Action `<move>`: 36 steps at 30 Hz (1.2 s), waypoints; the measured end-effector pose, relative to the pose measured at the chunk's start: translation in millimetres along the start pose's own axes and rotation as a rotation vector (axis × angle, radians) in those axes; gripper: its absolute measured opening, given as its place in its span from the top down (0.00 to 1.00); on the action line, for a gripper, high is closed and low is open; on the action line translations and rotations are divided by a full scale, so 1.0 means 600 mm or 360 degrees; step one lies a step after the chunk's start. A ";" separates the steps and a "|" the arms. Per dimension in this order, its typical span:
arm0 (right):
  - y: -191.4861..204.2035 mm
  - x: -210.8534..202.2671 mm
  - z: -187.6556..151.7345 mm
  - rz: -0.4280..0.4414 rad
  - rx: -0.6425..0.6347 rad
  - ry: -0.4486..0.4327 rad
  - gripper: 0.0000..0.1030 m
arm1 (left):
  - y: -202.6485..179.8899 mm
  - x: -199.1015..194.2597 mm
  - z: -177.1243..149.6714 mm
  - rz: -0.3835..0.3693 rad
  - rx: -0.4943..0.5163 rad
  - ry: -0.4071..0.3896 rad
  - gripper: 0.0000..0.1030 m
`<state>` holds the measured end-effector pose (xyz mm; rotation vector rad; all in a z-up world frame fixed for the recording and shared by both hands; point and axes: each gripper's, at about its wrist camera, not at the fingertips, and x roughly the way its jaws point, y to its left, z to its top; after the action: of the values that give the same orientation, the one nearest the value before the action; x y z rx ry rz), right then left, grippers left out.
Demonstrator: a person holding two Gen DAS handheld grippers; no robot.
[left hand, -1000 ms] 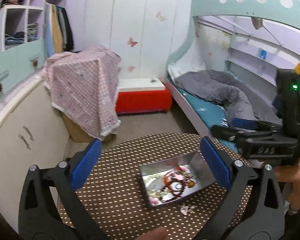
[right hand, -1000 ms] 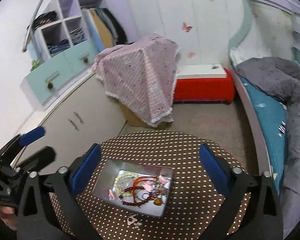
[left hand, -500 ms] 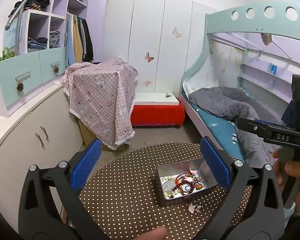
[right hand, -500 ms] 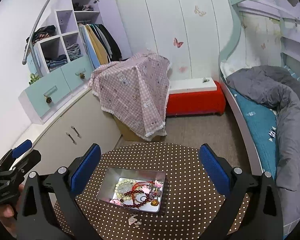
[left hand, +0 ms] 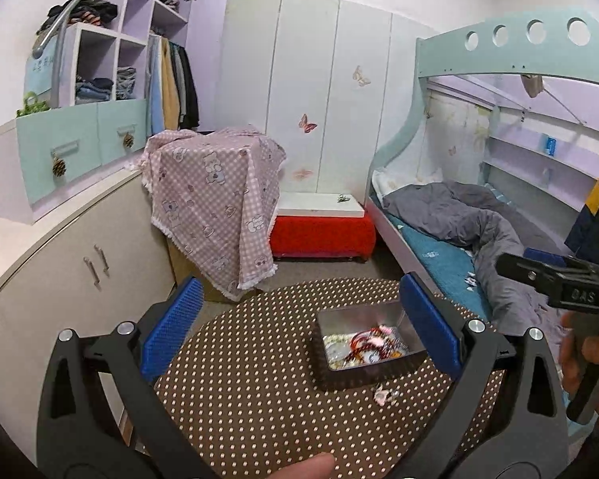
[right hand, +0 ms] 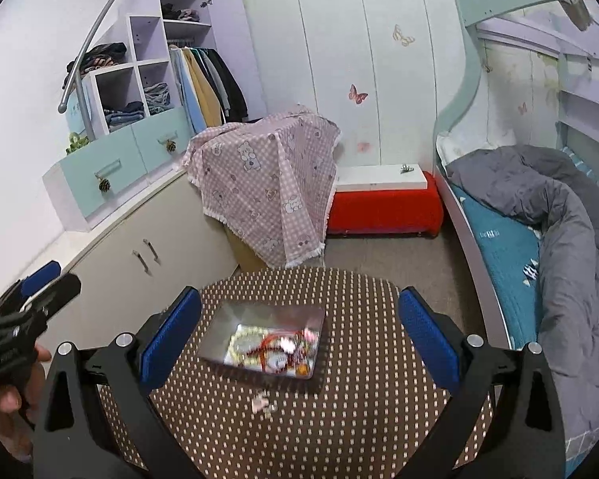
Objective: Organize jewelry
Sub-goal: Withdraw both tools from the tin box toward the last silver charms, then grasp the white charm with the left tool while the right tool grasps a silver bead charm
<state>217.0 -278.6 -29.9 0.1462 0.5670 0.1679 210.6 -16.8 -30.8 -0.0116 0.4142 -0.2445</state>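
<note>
A silver metal tin (left hand: 341, 315) (right hand: 227, 325) holding a tangle of beads and red jewelry (left hand: 363, 349) (right hand: 277, 349) sits on a round brown polka-dot table (left hand: 259, 379) (right hand: 359, 399). A small pink-and-silver jewelry piece (left hand: 383, 394) (right hand: 262, 404) lies loose on the table just in front of the tin. My left gripper (left hand: 299, 329) is open and empty, held high above the table. My right gripper (right hand: 299, 329) is open and empty, also well above the table. Each gripper shows at the edge of the other's view.
A pink checked cloth covers a box (left hand: 215, 191) behind the table. A red bench (left hand: 323, 235) stands by the wardrobe wall. A bunk bed with a grey duvet (left hand: 459, 215) is to the right. Cream cabinets (left hand: 60, 279) run along the left.
Both grippers have risen and pulled back from the table, so the tin looks smaller and lower. Both stay open and empty.
</note>
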 end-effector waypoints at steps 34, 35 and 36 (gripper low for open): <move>0.067 0.197 -0.220 0.0115 -0.0316 0.0549 0.74 | -0.007 0.101 -0.192 -0.0021 -0.0039 0.0491 0.06; 0.070 0.199 -0.221 0.0109 -0.0336 0.0551 0.82 | -0.010 0.103 -0.192 -0.0024 -0.0034 0.0496 0.06; 0.071 0.201 -0.221 0.0103 -0.0352 0.0553 0.84 | -0.014 0.107 -0.193 -0.0030 -0.0025 0.0504 0.06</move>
<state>239.7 -201.0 -195.5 -0.0825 0.8847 0.3210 219.4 -35.7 -161.7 0.0081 0.7313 -0.2624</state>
